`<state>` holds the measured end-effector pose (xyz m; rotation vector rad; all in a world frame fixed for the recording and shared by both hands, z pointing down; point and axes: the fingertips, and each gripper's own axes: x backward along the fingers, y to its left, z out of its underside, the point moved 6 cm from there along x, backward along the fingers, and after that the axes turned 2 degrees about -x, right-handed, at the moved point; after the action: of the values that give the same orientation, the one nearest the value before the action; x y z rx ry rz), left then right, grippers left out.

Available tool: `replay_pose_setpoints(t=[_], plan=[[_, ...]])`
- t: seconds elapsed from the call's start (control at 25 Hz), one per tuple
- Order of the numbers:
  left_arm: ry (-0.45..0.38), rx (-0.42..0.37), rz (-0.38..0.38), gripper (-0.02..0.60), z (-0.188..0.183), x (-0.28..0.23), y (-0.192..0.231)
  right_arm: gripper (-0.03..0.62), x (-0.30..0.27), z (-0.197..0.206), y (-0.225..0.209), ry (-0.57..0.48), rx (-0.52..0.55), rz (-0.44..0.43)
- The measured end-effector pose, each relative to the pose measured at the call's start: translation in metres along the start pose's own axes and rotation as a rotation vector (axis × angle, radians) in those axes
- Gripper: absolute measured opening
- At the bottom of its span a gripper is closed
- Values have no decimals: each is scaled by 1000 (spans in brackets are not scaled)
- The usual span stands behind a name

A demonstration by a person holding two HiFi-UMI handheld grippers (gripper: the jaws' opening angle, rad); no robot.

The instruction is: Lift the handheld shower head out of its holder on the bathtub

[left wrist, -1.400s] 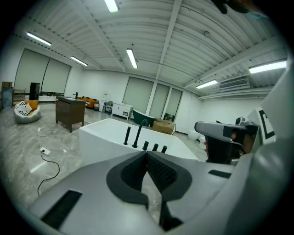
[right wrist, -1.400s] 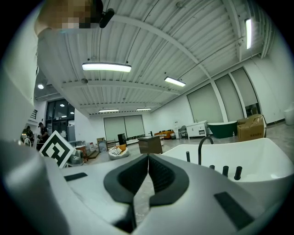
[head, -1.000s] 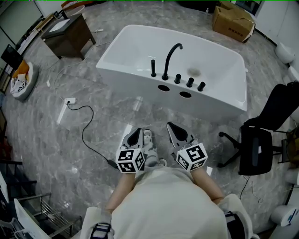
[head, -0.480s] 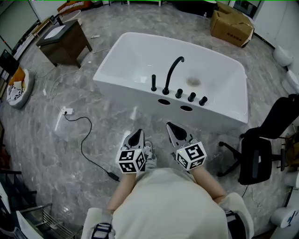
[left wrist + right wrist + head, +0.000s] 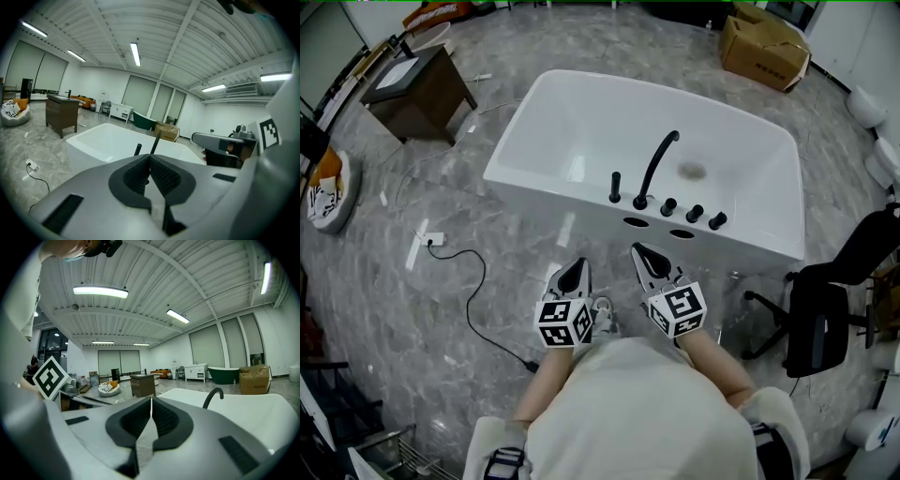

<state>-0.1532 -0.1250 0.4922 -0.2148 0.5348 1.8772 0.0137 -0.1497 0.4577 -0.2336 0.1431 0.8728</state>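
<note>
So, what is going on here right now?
A person stands before a white bathtub, holding two tongs. The left tongs and the right tongs are both shut, empty, and short of the tub. The black handheld shower head stands in its holder on the near rim, untouched.

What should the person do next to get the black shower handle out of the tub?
Probably step closer, reaching toward the handheld shower head, which stands upright on the rim of the bathtub. The left gripper and right gripper are both shut, empty and short of it.
</note>
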Motion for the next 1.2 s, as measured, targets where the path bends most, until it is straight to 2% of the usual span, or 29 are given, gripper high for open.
replay_pose_setpoints(t=[0.32,0.76,0.8,0.88,1.2], plan=[[48,12,23,21,-9,-33,37,21,-64,12,-27,42,-34,39],[127,50,43,21,-2,-65,76,28,-150,60,-69,153,-106,90],[134,57,42,20,-1,-68,78,40,-158,64,-75,163,-112,98],[150,67,41,21,1,-75,83,137,-172,74,-87,187,-124,111],[204,93,33,21,13,-90,101,190,-226,116,-122,284,-107,168]])
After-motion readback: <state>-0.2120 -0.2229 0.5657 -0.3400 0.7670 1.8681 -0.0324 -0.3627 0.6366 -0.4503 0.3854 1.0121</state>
